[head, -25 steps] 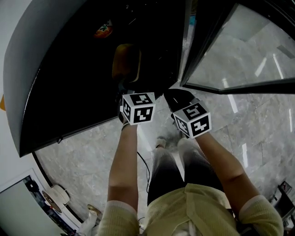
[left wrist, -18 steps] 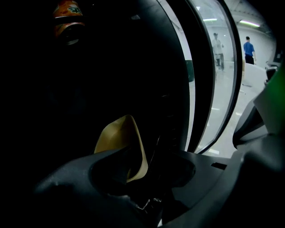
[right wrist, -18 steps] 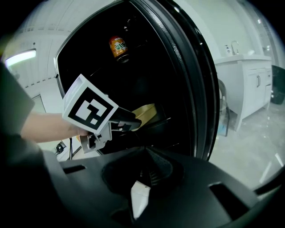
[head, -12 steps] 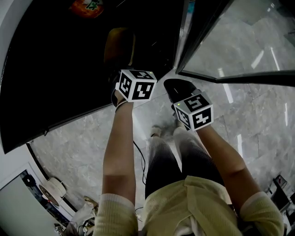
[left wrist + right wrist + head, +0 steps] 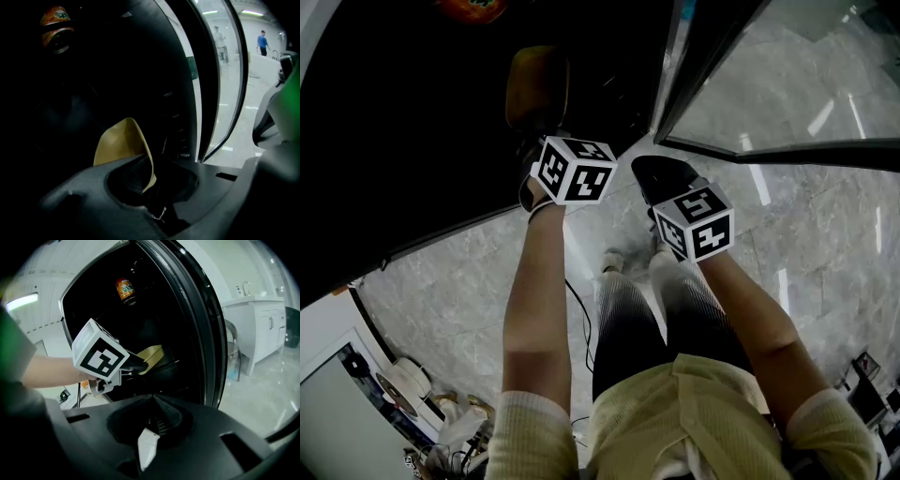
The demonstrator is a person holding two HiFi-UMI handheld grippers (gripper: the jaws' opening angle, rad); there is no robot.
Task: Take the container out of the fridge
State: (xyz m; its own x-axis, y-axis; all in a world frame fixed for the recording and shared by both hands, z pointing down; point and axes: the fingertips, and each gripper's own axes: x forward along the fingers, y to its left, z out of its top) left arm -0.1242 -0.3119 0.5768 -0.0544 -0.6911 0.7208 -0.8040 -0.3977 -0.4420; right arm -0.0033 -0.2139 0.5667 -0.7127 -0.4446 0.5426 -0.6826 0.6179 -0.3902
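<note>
A tan container stands on a shelf inside the dark open fridge; it also shows in the left gripper view and the right gripper view. My left gripper reaches into the fridge, and its jaws are closing with the container's thin rim pinched between them. In the right gripper view the left gripper touches the container's near edge. My right gripper hangs just outside the fridge opening, to the right of the left one, its jaws shut with nothing in them.
An orange drink can sits higher up in the fridge. The glass fridge door stands open at the right. A grey marble floor lies below. A white cabinet stands far right.
The left gripper has moved deeper into the fridge up to the container. The head view has shifted a little, so the can has slid toward the top edge. The right gripper has hardly moved.
</note>
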